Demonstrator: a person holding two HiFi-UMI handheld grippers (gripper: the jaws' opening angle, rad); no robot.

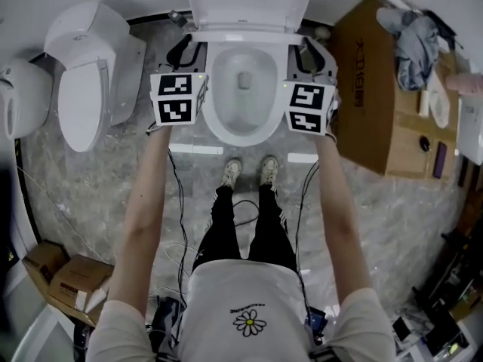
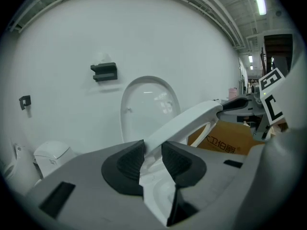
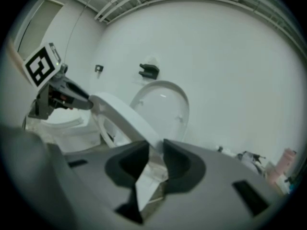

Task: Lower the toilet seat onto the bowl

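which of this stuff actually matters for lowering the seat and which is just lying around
Job: toilet seat, bowl, left gripper, right gripper, both gripping it.
Lying about: second toilet, cardboard box, grey cloth, small floor boxes, cables.

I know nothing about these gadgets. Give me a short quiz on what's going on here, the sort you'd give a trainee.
1. True or false: the lid stands upright behind the bowl.
2. What sits between the jaws of both the left gripper and the right gripper?
A. the seat
B. a brush
C. a bottle
3. Name the brown thing on the floor beside the bowl, on the right gripper's side.

Key: 1 true. 2 A: each gripper is closed on one side of the seat. 3 a cardboard box.
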